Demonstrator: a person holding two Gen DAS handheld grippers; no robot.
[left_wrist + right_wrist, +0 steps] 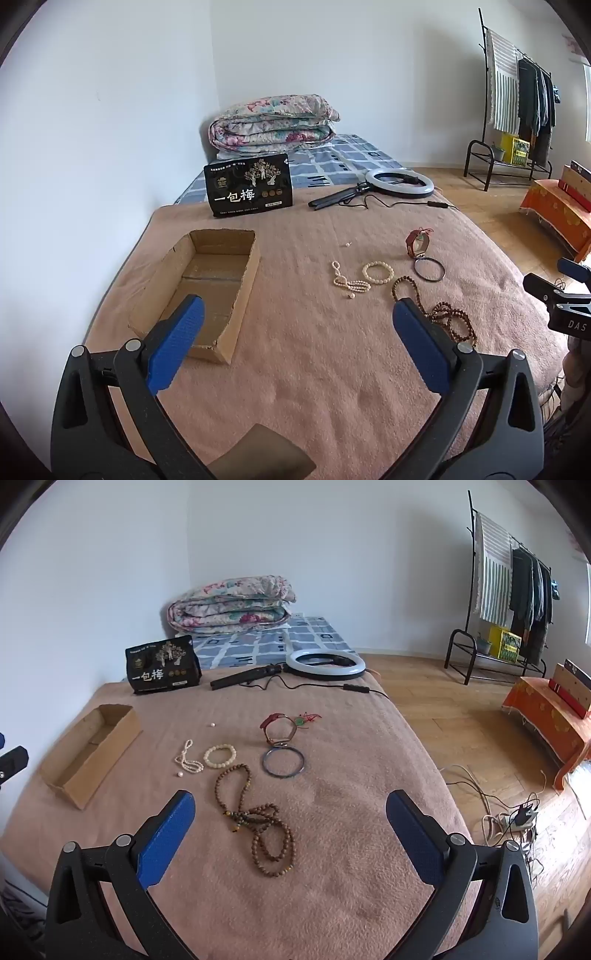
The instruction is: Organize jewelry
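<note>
Two hand-held grippers, left (297, 308) and right (290, 803), are hovering with jaws apart, holding nothing. Jewelry is lying loose on the bed (351, 775); the box (207, 280) sits empty. Sorting seems unstarted; the next move probably calls for pinching the brown beads (258, 819).

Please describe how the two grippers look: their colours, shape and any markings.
Both the left gripper and the right gripper have black plastic frames with triangular cut-outs and silver round bolts. Each finger carries a flat blue pad with a fine textured surface. In the left wrist view, the other gripper's black body at the right edge shows white letters "DAS".
</note>
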